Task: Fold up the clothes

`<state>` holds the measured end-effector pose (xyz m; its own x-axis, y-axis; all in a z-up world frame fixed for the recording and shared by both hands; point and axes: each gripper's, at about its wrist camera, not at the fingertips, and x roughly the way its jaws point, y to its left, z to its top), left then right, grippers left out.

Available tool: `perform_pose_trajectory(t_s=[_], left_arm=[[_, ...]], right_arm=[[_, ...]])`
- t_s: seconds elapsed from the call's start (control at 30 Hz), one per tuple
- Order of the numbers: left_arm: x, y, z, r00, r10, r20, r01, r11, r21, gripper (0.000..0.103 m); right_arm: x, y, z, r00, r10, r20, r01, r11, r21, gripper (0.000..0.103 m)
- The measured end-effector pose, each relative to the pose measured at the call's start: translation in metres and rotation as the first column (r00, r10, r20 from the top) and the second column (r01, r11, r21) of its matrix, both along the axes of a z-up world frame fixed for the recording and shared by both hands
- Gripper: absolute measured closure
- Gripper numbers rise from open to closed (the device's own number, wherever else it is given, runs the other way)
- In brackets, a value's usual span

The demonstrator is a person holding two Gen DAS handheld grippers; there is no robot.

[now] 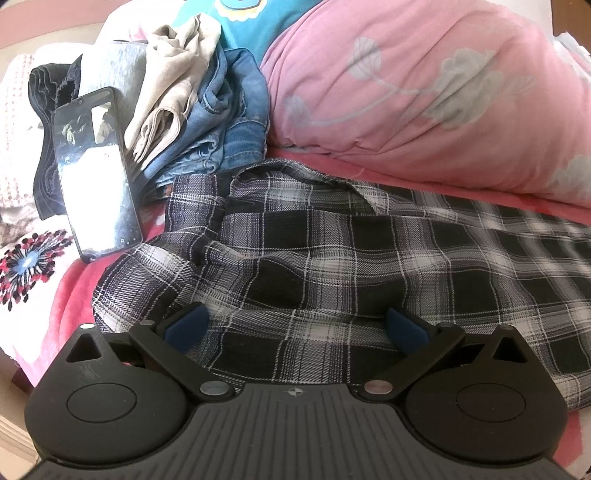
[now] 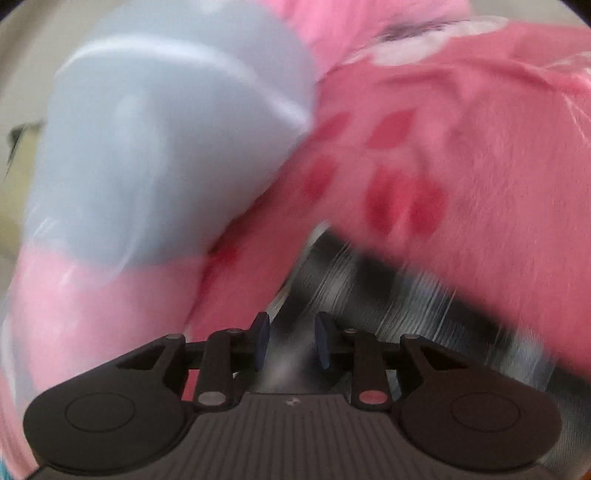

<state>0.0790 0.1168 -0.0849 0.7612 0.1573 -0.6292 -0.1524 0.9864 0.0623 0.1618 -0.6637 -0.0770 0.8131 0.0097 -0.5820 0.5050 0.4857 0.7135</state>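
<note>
The plaid shirt [image 1: 332, 266], black, grey and white, lay spread and rumpled across the bed, on a pink blanket [image 1: 74, 280]. In the left wrist view it filled the middle and right of the picture, its collar end bunched toward the far left.

The left gripper [image 1: 295, 326] hung low over the near edge of the shirt. Its blue-padded fingers [image 1: 186, 326] stood spread wide apart, one on each side of a stretch of plaid cloth, with nothing pinched between them.

Behind the shirt, at the far left, sat a loose pile of clothes: blue jeans [image 1: 229, 122], a beige garment [image 1: 173, 92] draped over them, a grey piece [image 1: 110, 70] and a dark garment [image 1: 44, 147] beside it. A smartphone [image 1: 96, 173] leaned upright against that pile, its screen facing the camera. A large pink pillow [image 1: 424, 85] with a pale flower print lay along the far side of the shirt, and a teal cloth [image 1: 251, 22] showed above it.

The right wrist view was badly blurred. The right gripper [image 2: 291, 343] pointed at a streaked band of the plaid shirt [image 2: 369, 280], with pink bedding [image 2: 461, 147] above it and a pale blue shape [image 2: 147, 147] to the left that I could not identify. Its fingers [image 2: 261, 341] stood a narrow way apart; blurred cloth showed in the gap, but I could not tell whether the pads pressed on it.
</note>
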Motion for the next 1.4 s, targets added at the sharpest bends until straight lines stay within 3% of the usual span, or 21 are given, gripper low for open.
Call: perform_pose_trajectory(t_s=[0.07, 0.17, 0.27, 0.37, 0.4, 0.47, 0.57, 0.67, 0.8, 0.9, 1.0, 1.13, 1.23, 1.3, 1.33, 1.37, 1.4], left_arm=[[0.001, 0.000, 0.000, 1.000, 0.000, -0.004, 0.000, 1.000, -0.001, 0.000], [0.001, -0.001, 0.000, 1.000, 0.004, -0.009, -0.004, 1.000, -0.001, 0.000], [0.001, -0.001, 0.000, 1.000, 0.005, -0.018, -0.005, 1.000, -0.002, 0.000], [0.001, 0.000, 0.000, 1.000, 0.009, -0.029, -0.010, 1.000, -0.013, 0.000], [0.002, 0.000, 0.000, 0.999, 0.009, -0.032, -0.010, 1.000, -0.015, 0.000], [0.002, 0.001, -0.001, 0.999, 0.007, -0.036, -0.008, 1.000, -0.016, 0.000], [0.002, 0.001, -0.002, 0.999, 0.003, -0.040, -0.003, 1.000, -0.013, 0.000], [0.001, -0.001, -0.002, 0.999, 0.010, -0.041, -0.011, 1.000, -0.015, 0.000], [-0.001, -0.002, -0.002, 0.999, 0.011, -0.038, -0.012, 1.000, -0.017, 0.000], [-0.001, 0.000, -0.002, 0.999, 0.005, -0.037, -0.006, 1.000, -0.023, 0.000], [-0.002, -0.001, -0.002, 0.999, 0.003, -0.036, -0.004, 1.000, -0.025, 0.000], [-0.005, -0.004, -0.002, 0.999, 0.010, -0.036, -0.011, 1.000, -0.028, 0.000], [-0.006, -0.003, -0.002, 0.999, 0.007, -0.036, -0.008, 0.999, -0.033, 0.000], [-0.006, -0.001, -0.001, 0.999, 0.003, -0.035, -0.005, 0.999, -0.038, 0.000], [-0.006, -0.001, -0.001, 0.999, 0.000, -0.034, -0.002, 0.999, -0.042, 0.000], [-0.006, 0.000, -0.001, 0.999, -0.003, -0.033, 0.001, 0.999, -0.046, 0.000], [-0.006, 0.001, -0.001, 0.999, -0.006, -0.031, 0.004, 0.999, -0.049, 0.000]], right_arm=[[-0.025, -0.028, 0.000, 0.983, -0.181, 0.027, 0.179, 0.981, 0.071, 0.073], [-0.071, -0.045, 0.019, 0.970, -0.232, 0.069, 0.232, 0.973, 0.009, 0.073], [-0.103, -0.034, 0.029, 0.990, -0.090, 0.105, 0.094, 0.995, -0.029, 0.072], [-0.124, -0.007, 0.027, 0.995, 0.050, 0.087, -0.044, 0.996, -0.074, 0.072], [-0.130, -0.005, 0.024, 0.997, 0.058, 0.058, -0.051, 0.993, -0.110, 0.072], [-0.145, -0.018, 0.014, 0.999, -0.051, 0.010, 0.052, 0.990, -0.134, 0.074], [-0.178, -0.032, 0.014, 0.976, -0.201, 0.085, 0.207, 0.977, -0.058, 0.074], [-0.179, -0.006, 0.030, 0.983, -0.092, 0.161, 0.114, 0.985, -0.128, 0.072], [-0.155, 0.038, 0.030, 0.992, 0.099, 0.081, -0.081, 0.976, -0.202, 0.071], [-0.176, 0.035, 0.022, 0.999, 0.038, 0.036, -0.028, 0.969, -0.246, 0.071], [-0.210, 0.011, 0.015, 0.987, -0.106, 0.120, 0.121, 0.984, -0.129, 0.070], [-0.219, 0.020, 0.023, 0.965, -0.105, 0.242, 0.125, 0.990, -0.067, 0.070], [-0.195, 0.034, 0.021, 0.960, -0.059, 0.274, 0.061, 0.998, 0.001, 0.070], [-0.184, 0.036, 0.008, 0.966, -0.061, 0.252, 0.049, 0.997, 0.054, 0.070], [-0.180, 0.034, 0.000, 0.974, -0.074, 0.216, 0.061, 0.996, 0.064, 0.073], [-0.181, 0.031, -0.008, 0.975, -0.090, 0.202, 0.075, 0.994, 0.082, 0.092], [-0.185, 0.025, -0.014, 0.974, -0.109, 0.200, 0.089, 0.991, 0.104, 0.095]])
